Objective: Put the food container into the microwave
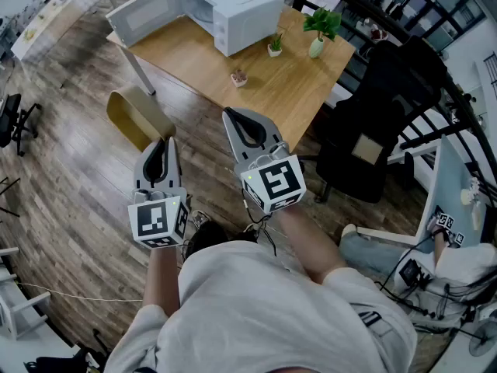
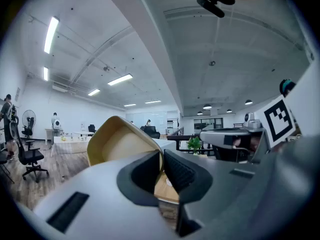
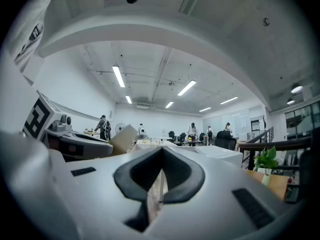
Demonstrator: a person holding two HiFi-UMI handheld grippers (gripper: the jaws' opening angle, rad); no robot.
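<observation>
While the left tongs (image 1: pixel 161 143) clamp the tan food container (image 1: pixel 132 115), the right tongs (image 1: pixel 233 119) are closed, empty.

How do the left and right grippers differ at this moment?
The left gripper is shut on the rim of the tan food container; the right gripper is shut with nothing between its jaws. The right gripper is farther forward, nearer the table, than the left gripper. Both point toward the table.

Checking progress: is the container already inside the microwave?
No, the left gripper holds the container short of the table, away from the open microwave.
</observation>
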